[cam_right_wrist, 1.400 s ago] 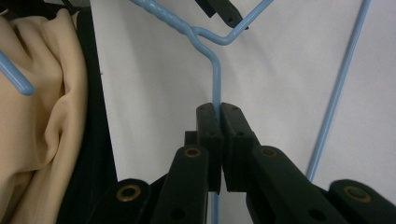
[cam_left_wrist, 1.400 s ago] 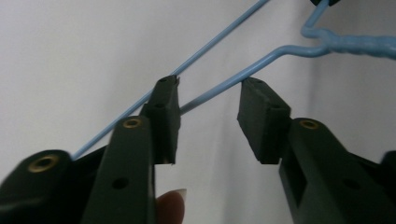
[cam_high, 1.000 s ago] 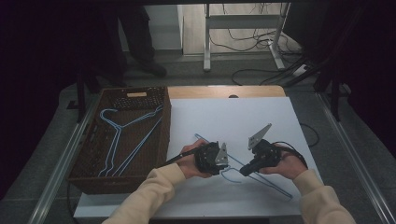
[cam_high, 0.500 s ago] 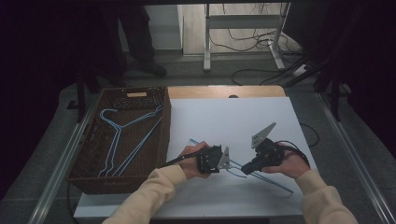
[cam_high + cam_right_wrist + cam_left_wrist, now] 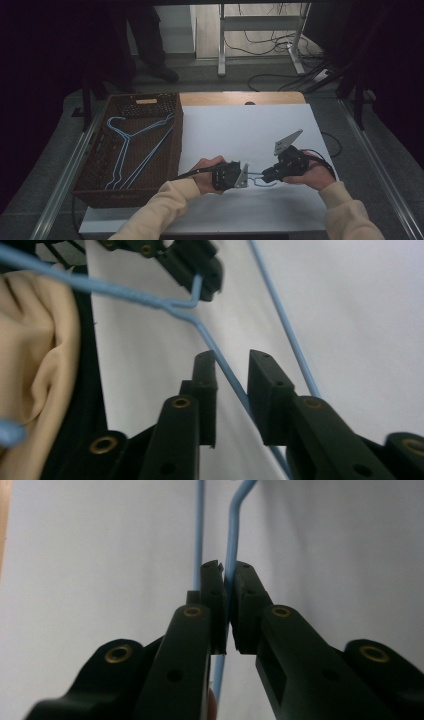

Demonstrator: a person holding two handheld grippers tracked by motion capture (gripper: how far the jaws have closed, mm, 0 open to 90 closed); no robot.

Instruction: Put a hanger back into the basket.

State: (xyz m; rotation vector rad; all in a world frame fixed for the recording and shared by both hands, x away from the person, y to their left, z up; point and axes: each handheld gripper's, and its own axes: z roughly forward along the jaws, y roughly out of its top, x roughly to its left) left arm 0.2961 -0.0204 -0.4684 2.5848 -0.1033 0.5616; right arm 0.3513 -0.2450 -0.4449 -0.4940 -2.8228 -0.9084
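Observation:
A thin blue wire hanger [image 5: 256,181] lies low over the white table [image 5: 240,125] near its front edge, between my two grippers. My left gripper [image 5: 245,176] is shut on one wire of the hanger [image 5: 235,520], pinched between its pads [image 5: 229,572]; a second wire runs just left of the jaws. My right gripper [image 5: 265,177] faces it from the right. Its jaws [image 5: 232,360] stand open on either side of a slanting hanger wire [image 5: 225,367], with a gap showing. The left gripper [image 5: 202,277] shows beyond, holding the bend of the wire.
A dark wicker basket [image 5: 95,195] with blue hangers [image 5: 125,145] in it stands along the table's left side. A cream sleeve [image 5: 40,365] is close to my right gripper. A person's legs [image 5: 150,55] and a metal stand [image 5: 222,35] are behind the table.
Both hands have drifted slightly toward the near edge. The hanger's long wire that lay right of the right hand is now out of sight.

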